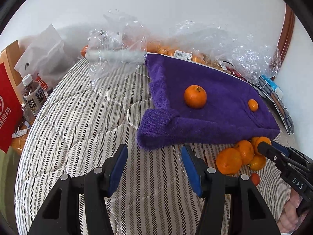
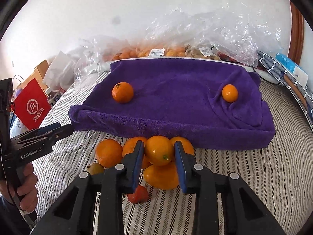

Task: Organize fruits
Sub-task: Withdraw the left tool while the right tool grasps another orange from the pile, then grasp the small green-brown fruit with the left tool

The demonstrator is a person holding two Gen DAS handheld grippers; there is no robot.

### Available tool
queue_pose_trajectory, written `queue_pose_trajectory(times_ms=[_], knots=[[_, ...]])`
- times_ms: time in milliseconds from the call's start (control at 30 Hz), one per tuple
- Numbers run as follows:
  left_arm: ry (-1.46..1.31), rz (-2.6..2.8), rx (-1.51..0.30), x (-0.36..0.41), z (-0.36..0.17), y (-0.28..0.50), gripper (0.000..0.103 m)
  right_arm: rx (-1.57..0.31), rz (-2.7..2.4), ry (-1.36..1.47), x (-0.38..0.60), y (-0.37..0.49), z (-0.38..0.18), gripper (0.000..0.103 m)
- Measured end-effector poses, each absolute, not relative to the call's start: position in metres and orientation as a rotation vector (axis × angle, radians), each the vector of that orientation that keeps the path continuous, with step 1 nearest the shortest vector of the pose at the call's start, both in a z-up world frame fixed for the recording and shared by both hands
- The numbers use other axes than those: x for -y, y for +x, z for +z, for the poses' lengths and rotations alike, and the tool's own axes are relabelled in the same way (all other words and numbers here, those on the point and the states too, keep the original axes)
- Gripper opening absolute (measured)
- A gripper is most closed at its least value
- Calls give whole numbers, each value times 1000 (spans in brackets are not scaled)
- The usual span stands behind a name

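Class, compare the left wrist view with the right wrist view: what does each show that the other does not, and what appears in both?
Only the left wrist view shows the drink bottles at the far left.

Only the right wrist view shows the right hand-held gripper from behind, its pads on a yellow-orange fruit, and a greenish fruit beside the pile.

Both show the purple towel carrying a large orange and a small one, the striped bedcover and the red bag.

My right gripper has black arms and blue pads, and between them sits a glossy yellow-orange fruit. Behind it lies the deep purple towel, carrying a bright orange mandarin. Under the towel, the bedcover is white with grey herringbone stripes. Left of the towel stands a red bag with white lettering.
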State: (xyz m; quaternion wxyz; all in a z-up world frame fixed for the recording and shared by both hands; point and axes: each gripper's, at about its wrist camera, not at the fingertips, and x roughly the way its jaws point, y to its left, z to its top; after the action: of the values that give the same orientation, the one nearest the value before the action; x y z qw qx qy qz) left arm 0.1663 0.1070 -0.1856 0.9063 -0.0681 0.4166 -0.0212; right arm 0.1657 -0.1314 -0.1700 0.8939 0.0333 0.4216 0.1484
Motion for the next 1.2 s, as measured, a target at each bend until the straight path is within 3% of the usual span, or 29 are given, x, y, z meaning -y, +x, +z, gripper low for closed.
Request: queue_pose_trajectory(times_ms=[167,467,700,1200], knots=[[-135,-129,-868,-87,-184,157,55,-810,264,60,155,140,-156,31],[-161,-257,-918,-47,-196,139,55,-883,165,67,206,120,-183,31],[-176,-303,-933,-37,-201,139,23,-897,137,79,212,116,-193,31],[-125,-254,-905,-49,-206,139,26,-920,131,68,208,121,-200,32]])
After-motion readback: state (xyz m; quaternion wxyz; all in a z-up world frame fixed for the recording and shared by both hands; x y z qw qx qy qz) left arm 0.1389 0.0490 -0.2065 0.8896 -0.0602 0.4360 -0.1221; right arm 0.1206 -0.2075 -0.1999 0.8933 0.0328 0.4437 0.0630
